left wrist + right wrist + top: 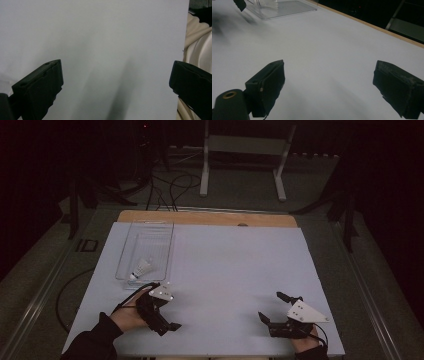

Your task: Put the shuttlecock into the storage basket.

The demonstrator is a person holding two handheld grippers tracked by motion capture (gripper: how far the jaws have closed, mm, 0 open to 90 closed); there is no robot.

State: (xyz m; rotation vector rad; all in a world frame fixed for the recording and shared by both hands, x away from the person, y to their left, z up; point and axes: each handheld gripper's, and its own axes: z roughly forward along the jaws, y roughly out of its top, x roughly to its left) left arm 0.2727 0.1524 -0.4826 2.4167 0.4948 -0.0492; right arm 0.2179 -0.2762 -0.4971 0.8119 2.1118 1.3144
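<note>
A clear plastic tray (152,226) stands on the white sheet (235,265) at the back left, with a white shuttlecock (141,268) lying at its near end. My left gripper (167,312) rests just in front of the tray, near the shuttlecock, and points right. In the left gripper view it (117,75) is open over bare sheet. My right gripper (270,305) sits at the front right, open and holding nothing. In the right gripper view it (329,72) faces the tray (284,6) far off.
The table's wooden edge (200,216) runs along the back of the sheet. Beyond it stand a white metal frame (245,145) and floor cables (170,185). Cream cloth (197,50) lies past the sheet's edge in the left gripper view.
</note>
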